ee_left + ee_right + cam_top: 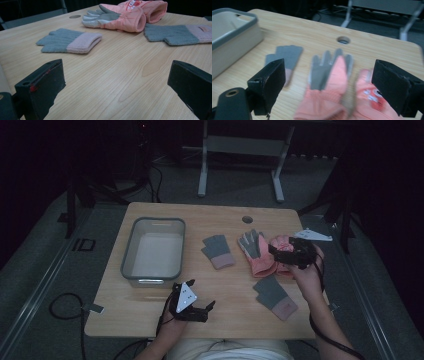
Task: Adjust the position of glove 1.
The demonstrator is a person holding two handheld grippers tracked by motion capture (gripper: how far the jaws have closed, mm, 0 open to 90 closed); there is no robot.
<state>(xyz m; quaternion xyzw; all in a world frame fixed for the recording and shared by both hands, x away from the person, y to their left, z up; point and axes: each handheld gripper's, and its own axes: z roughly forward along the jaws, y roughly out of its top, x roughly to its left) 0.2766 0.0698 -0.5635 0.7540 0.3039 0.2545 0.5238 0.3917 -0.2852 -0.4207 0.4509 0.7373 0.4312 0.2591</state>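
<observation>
Two pink ski gloves lie on the wooden table (pixel 150 305): one shows its grey palm (pixel 255 252) (pixel 117 18) (pixel 327 72), and the other (pixel 282 244) (pixel 152 8) (pixel 372 100) lies right beside it. One grey knit glove with a pink cuff (pixel 218 251) (pixel 70 41) (pixel 287 56) lies left of them, and a second (pixel 275 297) (pixel 175 33) lies nearer the front. My right gripper (pixel 276 256) (pixel 329 63) hovers open just over the pink gloves. My left gripper (pixel 197 296) (pixel 117 63) stands open near the front edge, with nothing between its jaws.
A grey plastic bin (pixel 131 251) (pixel 234 32) stands empty on the left half of the table. A round cable hole (pixel 247 219) (pixel 343 40) sits near the far edge. Beyond the table stand a metal frame (pixel 240 145) and dark floor with cables.
</observation>
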